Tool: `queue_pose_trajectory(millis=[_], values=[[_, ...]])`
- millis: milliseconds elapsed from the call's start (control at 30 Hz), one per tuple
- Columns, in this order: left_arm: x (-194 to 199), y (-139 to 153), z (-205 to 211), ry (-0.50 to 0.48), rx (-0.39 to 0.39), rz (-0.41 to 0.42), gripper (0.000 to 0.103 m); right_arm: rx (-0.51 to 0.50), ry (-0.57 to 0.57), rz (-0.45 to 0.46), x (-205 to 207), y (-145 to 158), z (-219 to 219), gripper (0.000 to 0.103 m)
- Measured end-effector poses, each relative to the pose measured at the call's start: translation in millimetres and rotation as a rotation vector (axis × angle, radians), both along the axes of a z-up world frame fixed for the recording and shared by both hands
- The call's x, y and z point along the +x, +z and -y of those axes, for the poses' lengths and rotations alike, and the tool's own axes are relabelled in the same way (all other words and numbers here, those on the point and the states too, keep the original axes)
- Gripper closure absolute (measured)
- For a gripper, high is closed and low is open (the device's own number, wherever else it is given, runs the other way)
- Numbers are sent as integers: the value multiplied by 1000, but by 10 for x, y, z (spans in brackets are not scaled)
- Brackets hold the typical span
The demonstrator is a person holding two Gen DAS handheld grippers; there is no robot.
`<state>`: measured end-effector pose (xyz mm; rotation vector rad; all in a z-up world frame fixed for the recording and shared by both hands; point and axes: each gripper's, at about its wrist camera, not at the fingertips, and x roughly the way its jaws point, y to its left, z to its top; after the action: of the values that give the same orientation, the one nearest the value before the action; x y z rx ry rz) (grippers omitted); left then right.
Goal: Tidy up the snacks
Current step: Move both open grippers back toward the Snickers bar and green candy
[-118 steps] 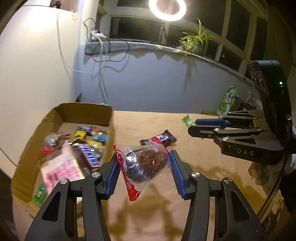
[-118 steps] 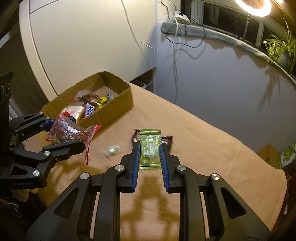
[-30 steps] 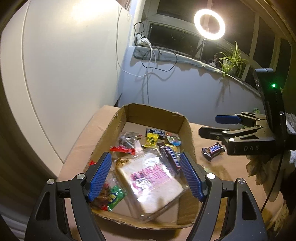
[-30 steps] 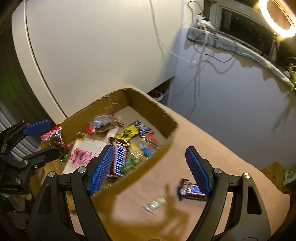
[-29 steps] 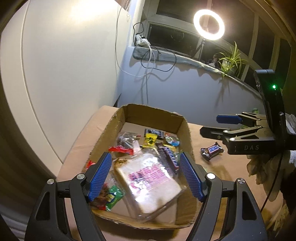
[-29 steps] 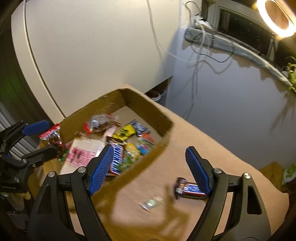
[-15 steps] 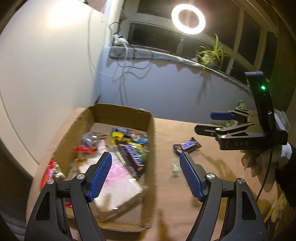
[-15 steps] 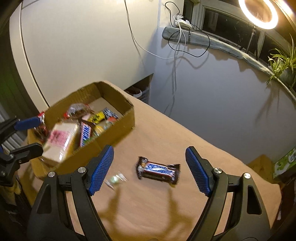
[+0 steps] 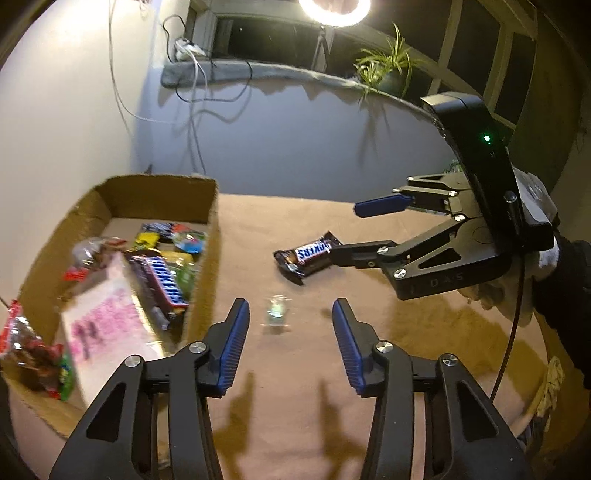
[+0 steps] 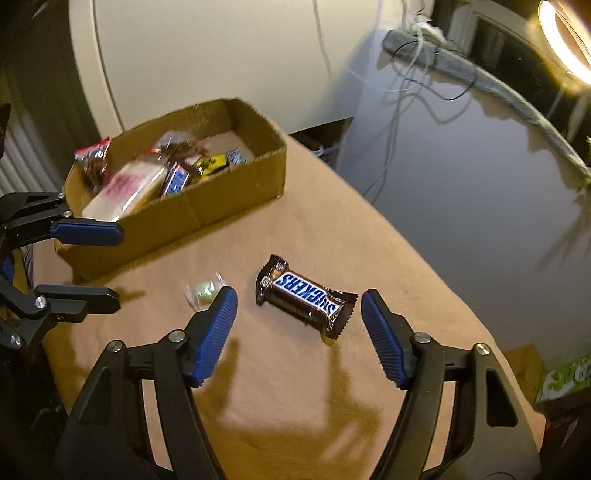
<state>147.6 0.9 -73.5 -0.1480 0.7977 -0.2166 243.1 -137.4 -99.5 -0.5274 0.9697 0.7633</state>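
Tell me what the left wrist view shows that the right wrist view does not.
Only the left wrist view: a leafy green plant in a dark pot on the sill, and the right gripper's black body with its green light.

Only the right wrist view: a green printed carton at the right edge.

Both: the open brown cardboard box of snacks, the brown Snickers bar, and the small clear-wrapped green candy.

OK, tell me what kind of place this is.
Most likely a room in a home, set up for filming at night. A ring light stands by dark windows, a potted plant sits on the sill, and a cloth-covered table holds a cardboard box of snacks.
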Motion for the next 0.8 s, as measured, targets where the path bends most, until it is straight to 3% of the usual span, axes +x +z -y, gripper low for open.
queue_pose_trajectory(millis=[167,467,800], values=[[111,-148,186,-8,24,-37,65,-15,85,-20,95,-138,17,38],[343,-362,306,29,83,-95,67,-21,237,-42,215,-339,-75,38],[469,-471,345,54,143,-134,67,-6,286,-70,365,-499,-124,38]])
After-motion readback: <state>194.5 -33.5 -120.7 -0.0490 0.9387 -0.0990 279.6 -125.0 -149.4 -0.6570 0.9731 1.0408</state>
